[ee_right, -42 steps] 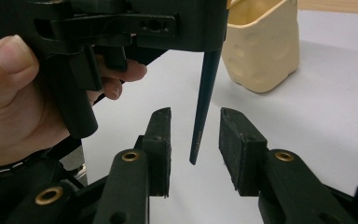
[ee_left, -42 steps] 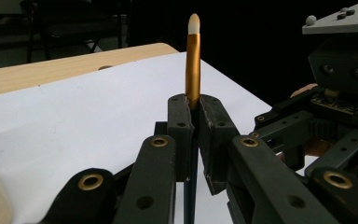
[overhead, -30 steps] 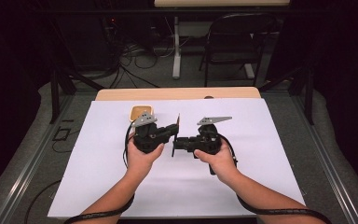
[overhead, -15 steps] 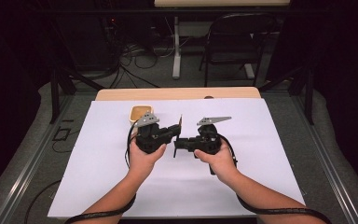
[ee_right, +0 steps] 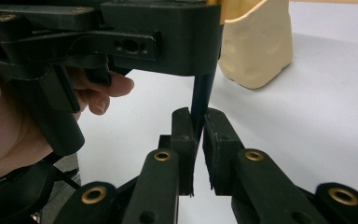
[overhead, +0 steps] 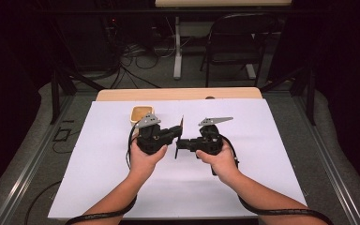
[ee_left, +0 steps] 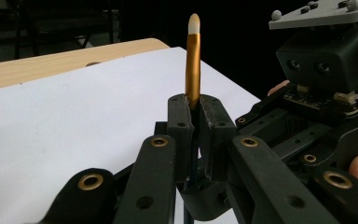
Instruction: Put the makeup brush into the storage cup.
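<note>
Both grippers meet over the middle of the white sheet (overhead: pixel 98 187) that covers the table, with bare sheet open on every side of them and the sheet's edges well apart from either. The left gripper (overhead: pixel 177 131) is clamped tight on a thin stick-like tool (ee_left: pixel 192 70) with a gold shaft, a pale rounded tip and a dark lower end; the tool stands upright, its gold part rising above the pads and its dark end hanging below them. The right gripper (overhead: pixel 179 145) comes in from the other side, just below the left one's fingers; its jaws have just been closing and now pinch the tool's dark lower end (ee_right: pixel 201 100) between their pads. A small beige container (overhead: pixel 139 113) sits on the sheet just beyond the left gripper, near the far edge; what lies in it cannot be told. Past the table's wooden far edge (overhead: pixel 178 94) stand a chair (overhead: pixel 236 37) and loose cables (overhead: pixel 136 51) on the floor.
</note>
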Available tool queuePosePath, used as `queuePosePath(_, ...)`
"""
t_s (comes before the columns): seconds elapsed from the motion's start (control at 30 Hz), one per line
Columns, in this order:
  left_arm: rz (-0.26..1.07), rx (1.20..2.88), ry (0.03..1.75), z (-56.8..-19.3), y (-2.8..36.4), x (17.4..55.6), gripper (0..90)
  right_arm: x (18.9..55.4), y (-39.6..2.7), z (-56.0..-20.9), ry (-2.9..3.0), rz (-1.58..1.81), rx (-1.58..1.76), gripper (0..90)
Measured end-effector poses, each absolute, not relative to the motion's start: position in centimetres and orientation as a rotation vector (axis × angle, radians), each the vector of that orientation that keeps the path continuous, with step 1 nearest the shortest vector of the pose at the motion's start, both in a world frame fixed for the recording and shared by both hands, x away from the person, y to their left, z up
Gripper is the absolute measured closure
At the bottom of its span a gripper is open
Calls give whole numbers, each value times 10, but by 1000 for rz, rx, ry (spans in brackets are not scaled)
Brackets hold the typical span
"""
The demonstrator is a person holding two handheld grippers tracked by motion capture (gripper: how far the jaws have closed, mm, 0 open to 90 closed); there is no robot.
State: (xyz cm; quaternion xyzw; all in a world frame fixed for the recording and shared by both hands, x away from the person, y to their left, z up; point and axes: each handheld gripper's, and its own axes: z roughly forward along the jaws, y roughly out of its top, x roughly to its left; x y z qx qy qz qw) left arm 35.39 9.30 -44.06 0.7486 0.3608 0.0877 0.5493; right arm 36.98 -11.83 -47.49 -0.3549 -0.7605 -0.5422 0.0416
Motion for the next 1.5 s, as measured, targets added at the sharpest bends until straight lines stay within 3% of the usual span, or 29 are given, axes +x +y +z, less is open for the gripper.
queuePosePath(0.33, 191, 1768, 848, -440, 93, 354, 827, 371, -120, -476, -2295, -1654, -1096, 840)
queuePosePath(0.9, 191, 1780, 846, -439, 95, 354, 693, 367, -119, -474, -2422, -1619, -1062, 841)
queuePosePath(1.5, 186, 1802, 853, -433, 96, 354, 732, 360, -113, -471, -2574, -1590, -1003, 841)
